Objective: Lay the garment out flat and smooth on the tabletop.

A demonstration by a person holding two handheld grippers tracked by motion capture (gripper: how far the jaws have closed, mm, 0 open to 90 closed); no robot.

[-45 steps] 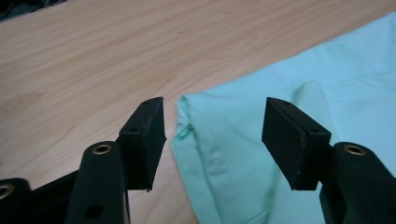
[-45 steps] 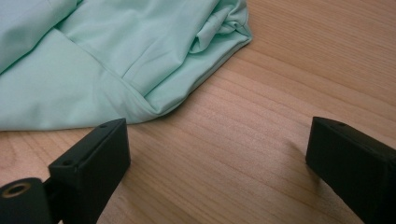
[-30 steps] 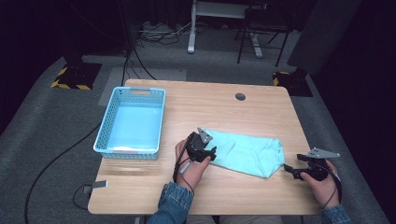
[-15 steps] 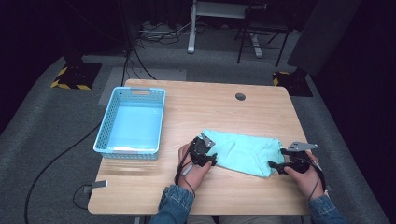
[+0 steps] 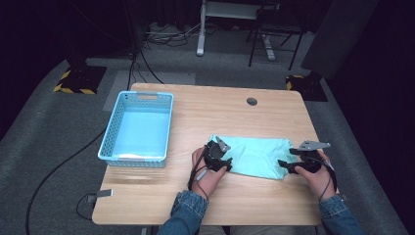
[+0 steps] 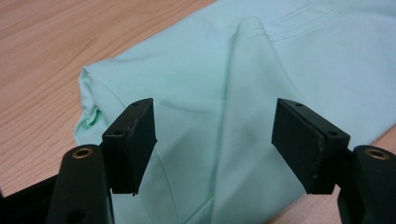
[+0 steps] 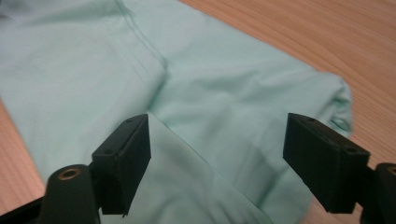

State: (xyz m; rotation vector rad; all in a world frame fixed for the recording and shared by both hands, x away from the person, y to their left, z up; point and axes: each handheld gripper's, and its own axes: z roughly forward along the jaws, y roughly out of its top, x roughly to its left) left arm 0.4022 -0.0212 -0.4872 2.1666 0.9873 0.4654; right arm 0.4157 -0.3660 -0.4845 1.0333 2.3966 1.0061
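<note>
— Where's the cloth sitting?

— I've got the mint-green folded cloth (image 5: 257, 156) lying flat on the wooden table (image 5: 205, 117), toward the near right part of the top. It runs lengthwise from 9 to 3 o'clock, and a stitched hem shows on its upper layer in both gripper views.

— And your tools?

— My left gripper (image 5: 221, 159) is at the cloth's 9 o'clock end. Its jaws stand apart over the fabric, with a raised fold between them, and the pads aren't pressing on it. My right gripper (image 5: 286, 166) is at the 3 o'clock end. Its jaws have just been closing, with cloth between them, but they're still wide and not pinching.

— Anything else on the top?

— A light blue basket (image 5: 112, 144) sits at about 9 o'clock from the cloth, well apart. A small round grommet (image 5: 251, 101) lies at 12 o'clock, near the far edge.
</note>
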